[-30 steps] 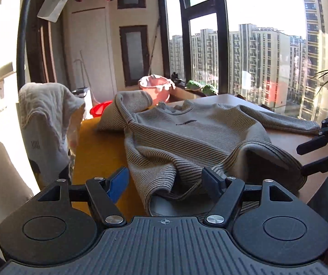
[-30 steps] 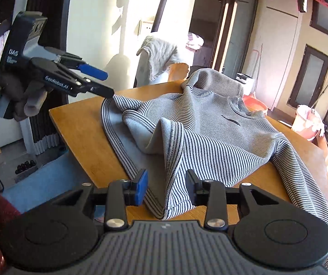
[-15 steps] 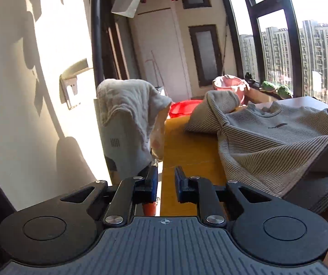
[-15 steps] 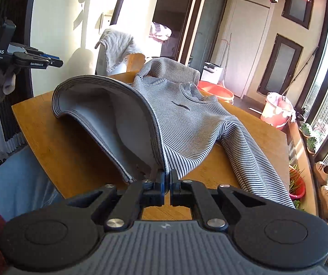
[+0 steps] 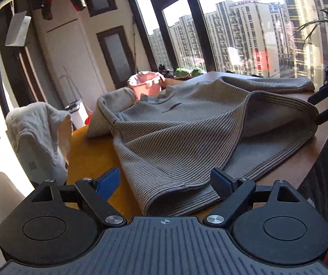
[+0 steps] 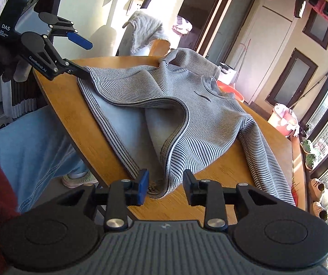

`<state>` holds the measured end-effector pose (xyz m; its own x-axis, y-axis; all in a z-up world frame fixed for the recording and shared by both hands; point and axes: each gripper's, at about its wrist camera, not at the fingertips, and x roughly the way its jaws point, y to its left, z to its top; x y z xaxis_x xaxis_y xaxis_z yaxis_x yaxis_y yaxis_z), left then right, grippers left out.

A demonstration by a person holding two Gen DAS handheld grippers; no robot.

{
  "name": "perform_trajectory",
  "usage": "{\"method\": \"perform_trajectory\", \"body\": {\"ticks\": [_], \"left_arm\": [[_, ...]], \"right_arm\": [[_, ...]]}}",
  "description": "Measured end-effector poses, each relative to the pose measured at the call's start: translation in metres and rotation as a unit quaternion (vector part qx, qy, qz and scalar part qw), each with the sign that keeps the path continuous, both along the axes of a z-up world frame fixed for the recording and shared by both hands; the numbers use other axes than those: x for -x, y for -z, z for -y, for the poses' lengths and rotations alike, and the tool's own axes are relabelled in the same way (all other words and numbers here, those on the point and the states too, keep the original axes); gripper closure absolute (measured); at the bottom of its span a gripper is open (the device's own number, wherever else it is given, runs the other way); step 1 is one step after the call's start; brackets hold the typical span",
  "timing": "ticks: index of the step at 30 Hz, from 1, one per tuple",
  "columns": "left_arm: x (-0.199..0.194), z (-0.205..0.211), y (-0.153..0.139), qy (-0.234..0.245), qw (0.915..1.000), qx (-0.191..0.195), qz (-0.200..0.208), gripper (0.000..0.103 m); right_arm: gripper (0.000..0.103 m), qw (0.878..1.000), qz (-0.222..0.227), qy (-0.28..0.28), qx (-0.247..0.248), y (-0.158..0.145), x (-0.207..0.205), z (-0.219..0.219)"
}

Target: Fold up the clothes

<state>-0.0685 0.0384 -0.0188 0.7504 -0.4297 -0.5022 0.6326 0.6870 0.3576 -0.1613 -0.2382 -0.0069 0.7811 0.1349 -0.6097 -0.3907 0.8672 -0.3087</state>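
The striped sweater (image 6: 200, 105) lies spread on the wooden table (image 6: 63, 96), hem bunched at six o'clock. Left gripper (image 5: 165, 180) has just sprung wide apart, hem corner between its fingers, unpinched. Right gripper (image 6: 165, 184) has just parted too, hem fold loose between.

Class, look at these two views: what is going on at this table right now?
A person with a hand-held gripper in each hand is folding a striped sweater spread on a wooden table. Both grippers sit at the hem, jaws just opened. The left hand-held gripper is wide open around one hem corner; the right hand-held gripper has the raised hem fold between its pads, not pressed.
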Motion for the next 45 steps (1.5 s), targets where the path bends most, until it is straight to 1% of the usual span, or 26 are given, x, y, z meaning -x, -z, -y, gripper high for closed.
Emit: {"method": "perform_trajectory", "body": {"ticks": [2, 4, 7, 12, 14, 16, 18, 19, 20, 21, 22, 23, 25, 26, 27, 28, 29, 30, 31, 32, 34, 36, 39, 42, 43, 45], "left_arm": [[-0.006, 0.015, 0.007, 0.008, 0.9997, -0.023, -0.003, 0.018], [-0.008, 0.024, 0.014, 0.036, 0.9981, -0.051, -0.005, 0.018], [-0.003, 0.028, 0.016, 0.057, 0.9938, -0.094, 0.017, 0.018], [-0.01, 0.008, 0.012, 0.041, 0.9927, -0.112, 0.02, 0.018], [-0.014, 0.003, 0.013, 0.034, 0.9917, -0.122, 0.02, 0.022], [-0.016, 0.008, 0.015, 0.04, 0.9905, -0.13, 0.02, 0.024], [-0.016, 0.018, 0.019, 0.051, 0.9879, -0.143, 0.034, 0.025], [-0.017, 0.023, 0.02, 0.054, 0.9867, -0.148, 0.042, 0.03], [-0.018, 0.028, 0.022, 0.049, 0.9857, -0.152, 0.055, 0.053], [-0.022, 0.032, 0.023, 0.037, 0.9855, -0.151, 0.067, 0.071], [-0.025, 0.033, 0.022, 0.021, 0.9863, -0.145, 0.075, 0.093], [-0.027, 0.029, 0.017, 0.005, 0.9891, -0.123, 0.082, 0.093], [-0.027, 0.013, 0.0, -0.036, 0.994, -0.056, 0.087, 0.093], [-0.026, -0.004, -0.013, -0.073, 0.9943, 0.0, 0.078, 0.093], [-0.025, -0.025, -0.023, -0.11, 0.9904, 0.057, 0.06, 0.093], [-0.024, -0.045, -0.031, -0.147, 0.982, 0.111, 0.04, 0.093], [-0.024, -0.069, -0.032, -0.181, 0.9699, 0.162, 0.007, 0.09], [-0.025, -0.088, -0.027, -0.21, 0.9582, 0.192, -0.025, 0.086], [-0.026, -0.101, -0.019, -0.233, 0.9502, 0.202, -0.049, 0.078], [-0.025, -0.109, -0.011, -0.245, 0.9466, 0.199, -0.066, 0.068], [-0.022, -0.121, 0.004, -0.265, 0.9413, 0.186, -0.095, 0.064], [-0.012, -0.127, 0.005, -0.264, 0.9406, 0.188, -0.102, 0.06], [-0.001, -0.135, -0.011, -0.252, 0.9401, 0.209, -0.095, 0.049], [0.013, -0.136, -0.038, -0.225, 0.9449, 0.227, -0.071, 0.035], [0.018, -0.137, -0.047, -0.218, 0.9468, 0.229, -0.059, 0.029], [0.024, -0.141, -0.067, -0.202, 0.9453, 0.253, -0.04, 0.023]], "right_arm": [[0.072, 1.0, -0.001, 0.005, -0.01, 0.002, -0.002, 0.002], [0.072, 1.0, -0.003, 0.007, -0.019, 0.004, -0.003, 0.004], [0.072, 1.0, -0.005, 0.009, -0.027, 0.007, -0.003, 0.005], [0.072, 0.998, 0.001, 0.018, -0.054, 0.01, -0.008, 0.007], [0.072, 0.997, 0.004, 0.024, -0.066, 0.01, -0.011, 0.009], [0.072, 0.997, 0.006, 0.027, -0.077, 0.01, -0.011, 0.009], [0.072, 0.996, 0.007, 0.028, -0.085, 0.01, -0.011, 0.01], [0.072, 0.996, 0.006, 0.029, -0.086, 0.011, -0.011, 0.01], [0.072, 0.996, 0.005, 0.03, -0.087, 0.011, -0.012, 0.01], [0.072, 0.996, 0.005, 0.03, -0.087, 0.011, -0.012, 0.01], [0.072, 0.996, 0.005, 0.031, -0.088, 0.011, -0.012, 0.01], [0.072, 0.996, 0.006, 0.032, -0.089, 0.011, -0.011, 0.01], [0.072, 0.995, 0.011, 0.035, -0.091, 0.009, -0.01, 0.012], [0.072, 0.995, 0.014, 0.038, -0.093, 0.009, -0.009, 0.013], [0.072, 0.995, 0.015, 0.041, -0.095, 0.009, -0.008, 0.015], [0.072, 0.994, 0.014, 0.044, -0.098, 0.009, -0.007, 0.016], [0.072, 0.994, 0.013, 0.044, -0.1, 0.011, -0.007, 0.017], [0.07, 0.994, 0.01, 0.043, -0.104, 0.012, -0.006, 0.018], [0.066, 0.993, 0.005, 0.038, -0.109, 0.013, -0.006, 0.018], [0.066, 0.993, 0.002, 0.033, -0.114, 0.013, -0.005, 0.016], [0.062, 0.992, -0.005, 0.019, -0.122, 0.012, -0.002, 0.015], [0.062, 0.99, -0.012, 0.009, -0.139, 0.007, 0.002, 0.015], [0.06, 0.978, -0.022, 0.019, -0.205, -0.004, 0.002, 0.03], [0.056, 0.955, -0.014, 0.048, -0.293, -0.016, -0.003, 0.055], [0.053, 0.949, -0.008, 0.059, -0.311, -0.019, -0.006, 0.063], [0.052, 0.949, 0.007, 0.081, -0.304, -0.021, -0.014, 0.068]]}}
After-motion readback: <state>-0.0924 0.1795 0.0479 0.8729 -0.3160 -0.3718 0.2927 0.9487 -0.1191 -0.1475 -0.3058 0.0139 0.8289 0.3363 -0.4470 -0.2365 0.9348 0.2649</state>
